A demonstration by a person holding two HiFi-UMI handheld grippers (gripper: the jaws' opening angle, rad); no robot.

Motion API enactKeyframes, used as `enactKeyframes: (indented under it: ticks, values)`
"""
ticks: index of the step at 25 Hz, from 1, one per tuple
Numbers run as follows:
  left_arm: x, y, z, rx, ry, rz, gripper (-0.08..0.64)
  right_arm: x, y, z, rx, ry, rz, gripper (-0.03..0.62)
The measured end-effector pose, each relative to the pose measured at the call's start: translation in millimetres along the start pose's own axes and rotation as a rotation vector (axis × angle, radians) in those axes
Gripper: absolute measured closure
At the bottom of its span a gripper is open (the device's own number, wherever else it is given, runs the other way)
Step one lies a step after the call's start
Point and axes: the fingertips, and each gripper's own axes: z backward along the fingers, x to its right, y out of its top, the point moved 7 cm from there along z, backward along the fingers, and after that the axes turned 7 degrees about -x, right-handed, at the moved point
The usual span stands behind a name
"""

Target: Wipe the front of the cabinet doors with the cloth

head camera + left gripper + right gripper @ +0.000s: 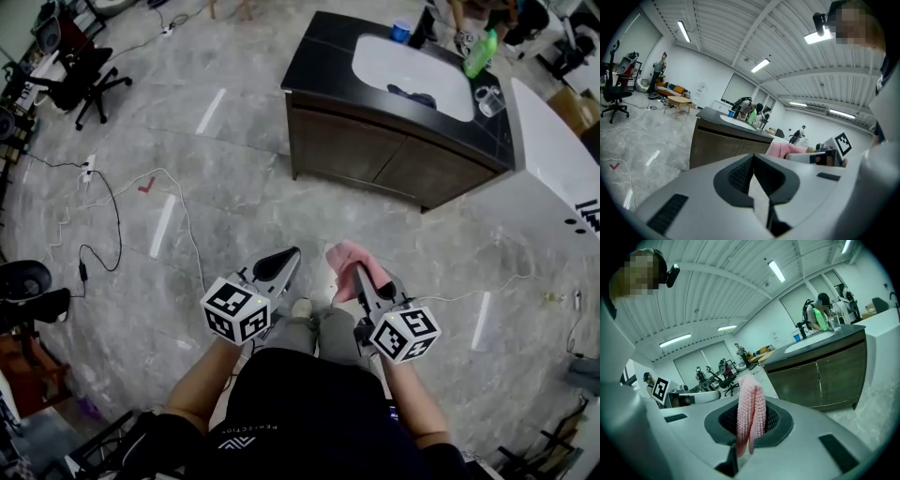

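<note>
Because the cloth (751,414) was a soft, light, pink knit, it looked likely to fold and slip rather than keep a shape, so a firm pinch across a bunched fold seemed the sound way to carry it. The right gripper (750,427) had its jaws closed on just such a fold, with the knit standing up between them. In the head view the cloth (347,262) puffed out past the jaw tips. The left gripper (753,161) had its jaws together at the tips with nothing between them.

Both grippers were held low in front of the person, well apart from the cabinet doors (389,159), which stood across a stretch of floor (234,187). For wiping, a broader pad of cloth would probably need to face the wood.

How much cloth hung below the jaws was hidden. The head view showed the doors steeply from above, and no view showed handles or marks on them clearly. Where the cabinet met the white unit (544,187) on its right was hard to read.
</note>
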Motion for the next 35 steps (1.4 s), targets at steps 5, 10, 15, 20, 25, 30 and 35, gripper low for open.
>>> enactKeyframes:
  ticks: [5,10,15,20,25,30,35]
  values:
    - [-7,13,-19,0.016,0.012,-0.006,0.552,21,18,-22,-0.003,0.02,0.008,0.549]
    - [-14,32,-37,0.055,0.047,-0.001,0.552,39,44,-46,-0.024,0.066,0.046,0.549]
    - [-27,54,-71,0.06,0.059,-0.008,0.552,64,69,-68,-0.046,0.091,0.075,0.549]
    - [-38,70,-103,0.057,0.079,-0.004,0.552,93,84,-88,-0.069,0.119,0.072,0.549]
    - [-48,79,-131,0.03,0.121,0.016,0.552,126,94,-109,-0.08,0.144,0.067,0.549]
    - [-54,85,-149,0.05,0.125,0.027,0.552,143,90,-129,-0.113,0.151,0.073,0.549]
    - [-81,86,-161,0.037,0.121,-0.003,0.552,146,89,-151,-0.112,0.144,0.079,0.549]
